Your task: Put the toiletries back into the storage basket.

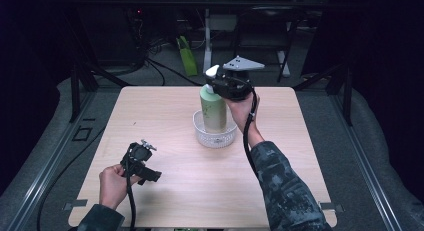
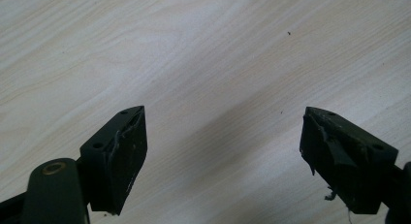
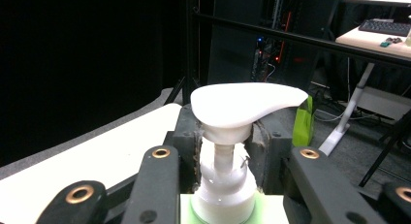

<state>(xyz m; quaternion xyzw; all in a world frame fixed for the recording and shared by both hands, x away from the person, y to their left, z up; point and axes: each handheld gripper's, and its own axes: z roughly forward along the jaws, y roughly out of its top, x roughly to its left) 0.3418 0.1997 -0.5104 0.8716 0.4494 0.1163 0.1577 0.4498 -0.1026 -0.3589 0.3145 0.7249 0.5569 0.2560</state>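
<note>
pale green, the bottle [image 1: 213, 110] stands upright in a clear bowl [image 1: 215, 136] mid-worktop [image 1: 165, 191], the right hand-held gripper [image 3: 224, 151] clenched on its white pump [image 3: 245, 105] neck, likely to steady or lift it, while the left hand-held gripper [image 2: 220, 156] idles empty, jaws apart, low over bare wood.

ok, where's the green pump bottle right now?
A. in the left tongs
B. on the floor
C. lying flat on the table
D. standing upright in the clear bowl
D: the green pump bottle stands upright inside the clear bowl, while the right tongs clamp its neck below the white pump head.
</note>
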